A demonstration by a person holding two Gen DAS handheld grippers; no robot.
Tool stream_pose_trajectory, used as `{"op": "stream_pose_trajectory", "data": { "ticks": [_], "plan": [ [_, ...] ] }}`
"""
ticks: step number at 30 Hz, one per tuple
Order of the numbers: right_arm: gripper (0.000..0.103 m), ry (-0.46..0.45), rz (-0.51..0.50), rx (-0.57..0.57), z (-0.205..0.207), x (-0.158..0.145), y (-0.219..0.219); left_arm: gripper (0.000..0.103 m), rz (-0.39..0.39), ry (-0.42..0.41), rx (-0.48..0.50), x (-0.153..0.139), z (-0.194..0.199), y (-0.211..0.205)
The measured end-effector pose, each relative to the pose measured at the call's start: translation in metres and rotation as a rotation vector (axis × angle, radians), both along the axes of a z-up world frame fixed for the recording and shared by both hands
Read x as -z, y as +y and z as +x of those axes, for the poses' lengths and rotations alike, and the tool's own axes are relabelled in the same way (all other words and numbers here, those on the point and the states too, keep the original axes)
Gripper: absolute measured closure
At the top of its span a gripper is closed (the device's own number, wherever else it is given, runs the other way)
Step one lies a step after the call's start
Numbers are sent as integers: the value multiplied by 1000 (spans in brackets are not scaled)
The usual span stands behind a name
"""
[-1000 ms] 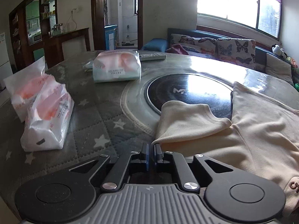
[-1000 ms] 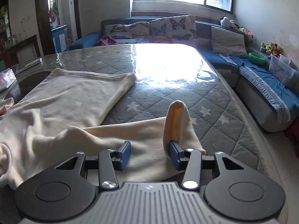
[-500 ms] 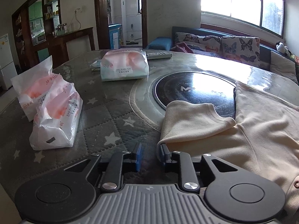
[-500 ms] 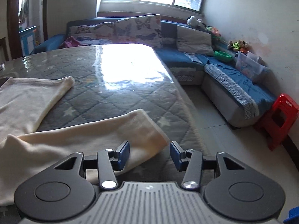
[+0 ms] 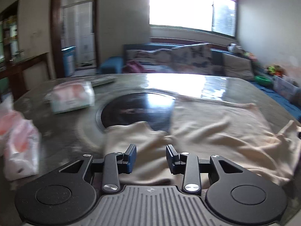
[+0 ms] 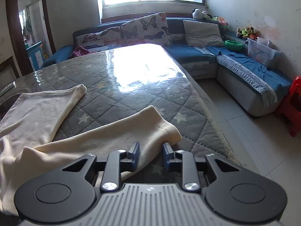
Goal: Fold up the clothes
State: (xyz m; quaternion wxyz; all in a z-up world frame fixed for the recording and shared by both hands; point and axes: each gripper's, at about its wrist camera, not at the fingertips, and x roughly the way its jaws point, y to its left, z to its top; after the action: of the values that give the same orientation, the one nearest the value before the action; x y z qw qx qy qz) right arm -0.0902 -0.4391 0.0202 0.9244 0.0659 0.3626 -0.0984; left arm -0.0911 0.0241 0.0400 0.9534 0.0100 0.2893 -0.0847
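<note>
A cream garment (image 5: 216, 128) lies spread on the quilted table, blurred in the left wrist view. My left gripper (image 5: 151, 154) hovers above its near folded part. Its jaws are opening, and nothing sits between the pads. In the right wrist view the garment's long near end (image 6: 94, 137) reaches toward the table's right edge. My right gripper (image 6: 151, 153) is at that end. Its jaws are closing around the corner hem; the cloth lies between them with a gap still showing. A second flat part (image 6: 43, 107) lies farther left.
A black round hob (image 5: 135, 111) is set in the table under the glass top. Tissue packs (image 5: 72, 96) (image 5: 20, 146) sit at the left. The table's right edge (image 6: 212, 116) drops to tiled floor, with a blue sofa (image 6: 235, 64) and a red stool (image 6: 291, 105) beyond.
My left gripper opened, let go of the cloth edge, and lifted and swung right. My right gripper slid right to the garment's end, and its jaws narrowed around the corner.
</note>
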Motion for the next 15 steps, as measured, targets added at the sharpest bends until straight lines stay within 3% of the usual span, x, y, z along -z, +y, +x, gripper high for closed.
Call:
{"op": "stream_pose_trajectory", "data": {
  "ticks": [1, 2, 8, 15],
  "plan": [
    [94, -3, -3, 7, -1, -1, 1, 67, -8, 10, 38, 2, 1, -8],
    [96, -4, -6, 12, -1, -1, 1, 67, -11, 16, 73, 5, 2, -16],
    [100, -18, -57, 56, -10, -2, -1, 74, 2, 70, 284, 24, 4, -57],
    [102, 3, -181, 117, -20, -4, -15, 78, 17, 114, 441, 33, -10, -74]
  ]
}}
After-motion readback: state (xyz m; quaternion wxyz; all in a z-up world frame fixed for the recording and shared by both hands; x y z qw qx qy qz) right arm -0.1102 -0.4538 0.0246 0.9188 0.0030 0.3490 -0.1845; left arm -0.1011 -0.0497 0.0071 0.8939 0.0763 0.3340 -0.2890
